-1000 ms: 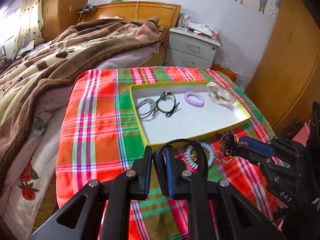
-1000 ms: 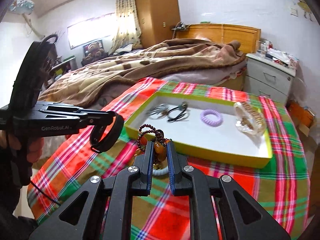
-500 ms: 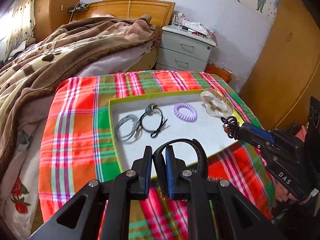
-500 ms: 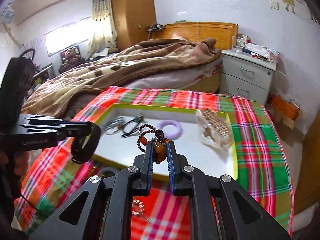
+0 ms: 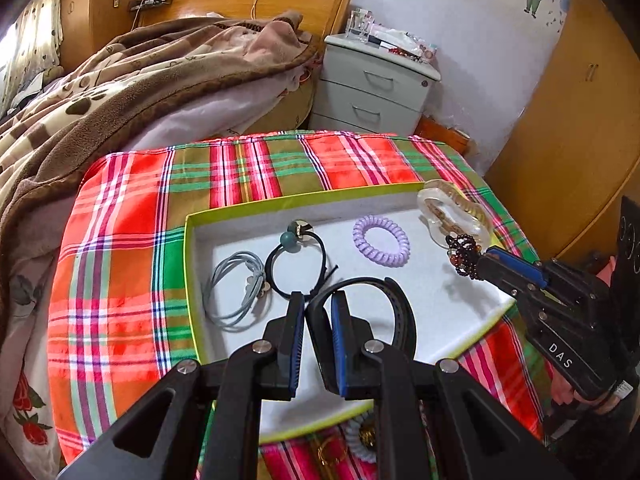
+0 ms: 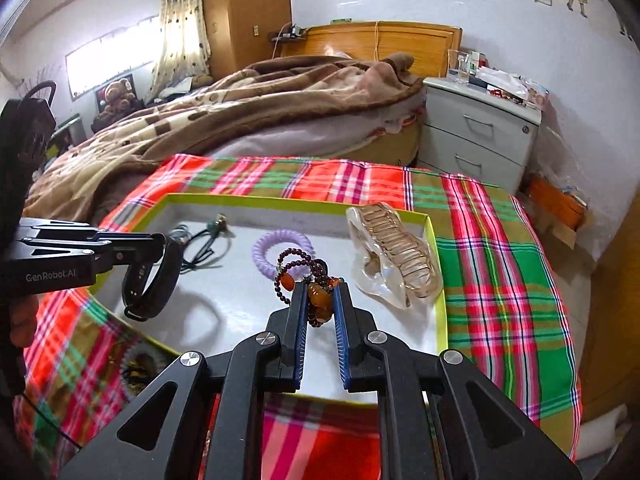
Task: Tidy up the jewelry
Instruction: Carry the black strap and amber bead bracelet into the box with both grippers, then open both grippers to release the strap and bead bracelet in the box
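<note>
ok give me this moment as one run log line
left hand-held gripper: shut on black band | right hand-held gripper: shut on bead bracelet | both above tray | phase: carrying, not released

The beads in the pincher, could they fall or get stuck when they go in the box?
Maybe. The bead bracelet hangs in loops from the right gripper, right above the purple coil tie, so it might land on it and tangle. The left gripper holds the black band close by over the tray, so the two might bump.
</note>
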`<state>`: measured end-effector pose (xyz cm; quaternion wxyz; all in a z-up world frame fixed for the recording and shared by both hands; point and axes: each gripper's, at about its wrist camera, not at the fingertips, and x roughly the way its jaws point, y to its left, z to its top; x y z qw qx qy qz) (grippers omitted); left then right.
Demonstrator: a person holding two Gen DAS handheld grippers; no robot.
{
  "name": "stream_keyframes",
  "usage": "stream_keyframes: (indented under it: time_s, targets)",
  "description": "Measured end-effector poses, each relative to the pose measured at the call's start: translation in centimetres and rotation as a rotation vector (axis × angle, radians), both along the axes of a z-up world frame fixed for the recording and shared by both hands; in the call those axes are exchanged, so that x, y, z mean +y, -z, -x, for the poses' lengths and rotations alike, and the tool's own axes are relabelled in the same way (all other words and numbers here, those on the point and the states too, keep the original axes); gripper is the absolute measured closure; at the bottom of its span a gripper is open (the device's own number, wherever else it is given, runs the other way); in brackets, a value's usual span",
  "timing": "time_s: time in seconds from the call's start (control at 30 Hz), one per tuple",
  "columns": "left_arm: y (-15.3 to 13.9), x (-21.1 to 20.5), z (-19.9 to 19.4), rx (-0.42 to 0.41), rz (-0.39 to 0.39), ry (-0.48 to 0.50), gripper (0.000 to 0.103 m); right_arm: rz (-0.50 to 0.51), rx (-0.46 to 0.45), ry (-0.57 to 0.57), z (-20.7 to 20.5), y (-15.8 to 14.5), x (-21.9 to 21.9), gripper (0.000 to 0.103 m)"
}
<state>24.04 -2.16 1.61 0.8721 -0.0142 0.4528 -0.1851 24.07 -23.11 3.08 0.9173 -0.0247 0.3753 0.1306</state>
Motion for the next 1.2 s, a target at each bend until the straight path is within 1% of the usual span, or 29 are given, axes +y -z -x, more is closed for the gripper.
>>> stream_keyframes:
  time_s: [0.3, 0.5, 0.7, 1.03, 1.2]
  targets:
    - [1.4, 0.0, -1.5, 0.027, -0.013, -0.014, 0.089, 0.062, 0.024, 0.013, -1.2, 1.3, 0.1, 0.089]
    - [2.1, 0.2, -2.2, 0.043, -0.022, -0.026, 0.089, 0.085, 0.035, 0.02, -1.8, 1.7, 0.1, 0.089]
    - [2.4, 0.4, -2.5, 0.065, 0.005, -0.034, 0.088, 0.084, 0.045, 0.017, -1.8, 2.0, 0.1, 0.089]
    - [2.7, 0.3, -2.4, 0.081, 0.014, -0.026, 0.087, 0.071, 0.051, 0.015, -1.9, 1.9, 0.3, 0.088]
    - [2.6, 0.4, -2.3, 0.083, 0.028, -0.022, 0.08, 0.059, 0.047, 0.014, -1.8, 1.8, 0.2, 0.085]
